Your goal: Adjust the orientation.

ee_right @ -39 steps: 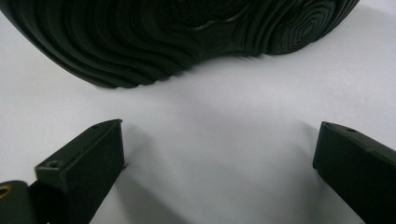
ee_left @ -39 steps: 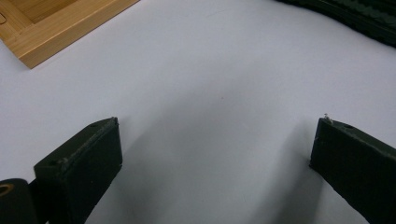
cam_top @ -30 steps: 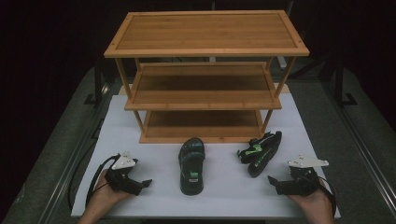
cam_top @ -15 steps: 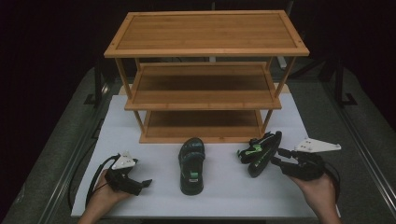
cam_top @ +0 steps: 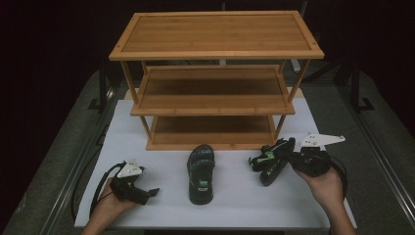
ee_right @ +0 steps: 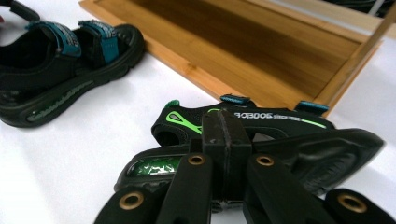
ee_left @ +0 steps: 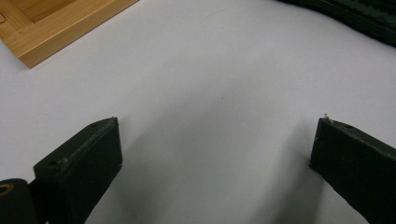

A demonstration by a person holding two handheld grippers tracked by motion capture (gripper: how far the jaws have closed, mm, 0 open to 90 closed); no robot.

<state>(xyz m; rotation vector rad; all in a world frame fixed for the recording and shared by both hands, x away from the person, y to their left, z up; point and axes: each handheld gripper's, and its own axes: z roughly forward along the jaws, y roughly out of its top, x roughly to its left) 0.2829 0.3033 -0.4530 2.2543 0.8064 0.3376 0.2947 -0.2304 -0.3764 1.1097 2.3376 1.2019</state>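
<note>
Two black sandals lie on the white mat [cam_top: 161, 210] in front of a three-tier bamboo shoe rack [cam_top: 215, 34]. One sandal [cam_top: 200, 174] with blue straps [ee_right: 60, 70] sits upright in the middle. The other sandal [cam_top: 269, 161], green-trimmed [ee_right: 261, 119], lies tipped on its side at the right. My right gripper [cam_top: 288, 159] has just been closing, and its jaws [ee_right: 224, 130] are now pinched together on this sandal's upper edge. My left gripper [cam_top: 150, 192] rests low over the mat at the front left, open [ee_left: 215, 154], with bare mat between its jaws.
The rack's bottom shelf [ee_right: 243, 51] is bare and lies just behind the sandals. Its front left corner [ee_left: 42, 28] shows ahead of the left gripper. Dark rails run along both sides of the table.
The right hand has risen and moved left to the green-trimmed sandal, and its jaws have shut. The left hand and both sandals have stayed where they were.
</note>
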